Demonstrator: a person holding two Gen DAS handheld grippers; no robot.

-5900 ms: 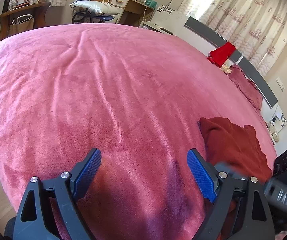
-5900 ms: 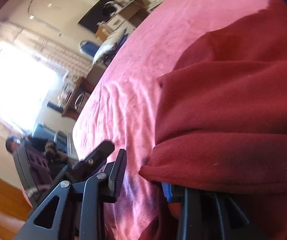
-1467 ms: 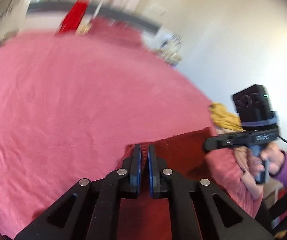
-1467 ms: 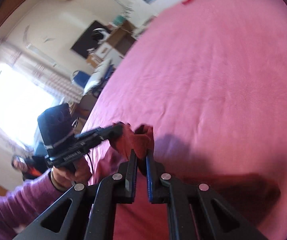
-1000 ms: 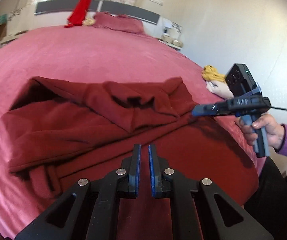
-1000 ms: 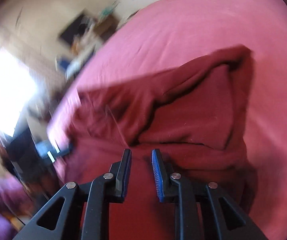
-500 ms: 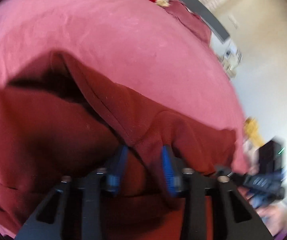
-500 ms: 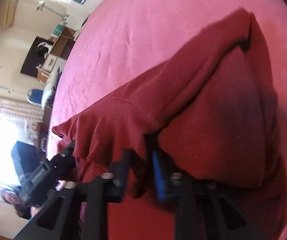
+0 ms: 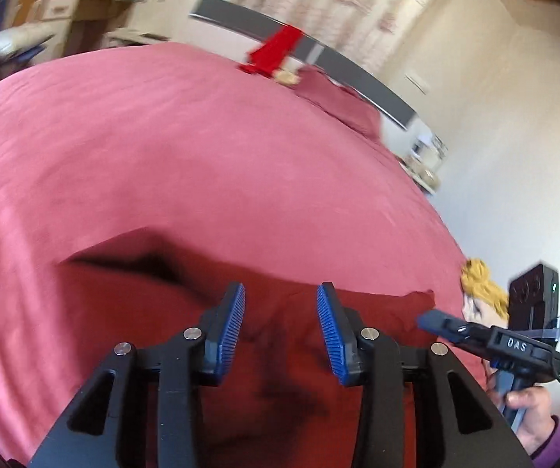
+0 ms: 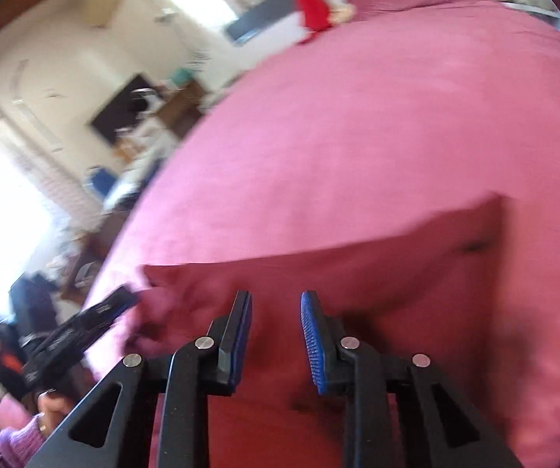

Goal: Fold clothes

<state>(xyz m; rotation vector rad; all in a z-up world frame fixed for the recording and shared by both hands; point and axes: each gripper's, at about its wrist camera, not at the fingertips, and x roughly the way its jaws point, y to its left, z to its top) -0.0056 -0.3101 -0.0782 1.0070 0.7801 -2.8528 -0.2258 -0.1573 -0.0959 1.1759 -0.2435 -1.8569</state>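
The dark red garment [image 9: 272, 312] lies spread at the near edge of the pink bed [image 9: 202, 156], its far edge a fairly straight fold line. The left gripper [image 9: 280, 327] has its jaws parted and opening, with nothing pinched; cloth lies below the gap. The right gripper [image 10: 276, 335] is likewise parted and opening over the cloth, gripping nothing.

The risk: the soft fleece may spring back or slump off the near bed edge once released, spoiling the fold; a ribbed pad could also snag a layer and drag it.

Half a second ago both pairs of jaws were buried in bunched cloth; now the garment lies flatter and both stand clear.
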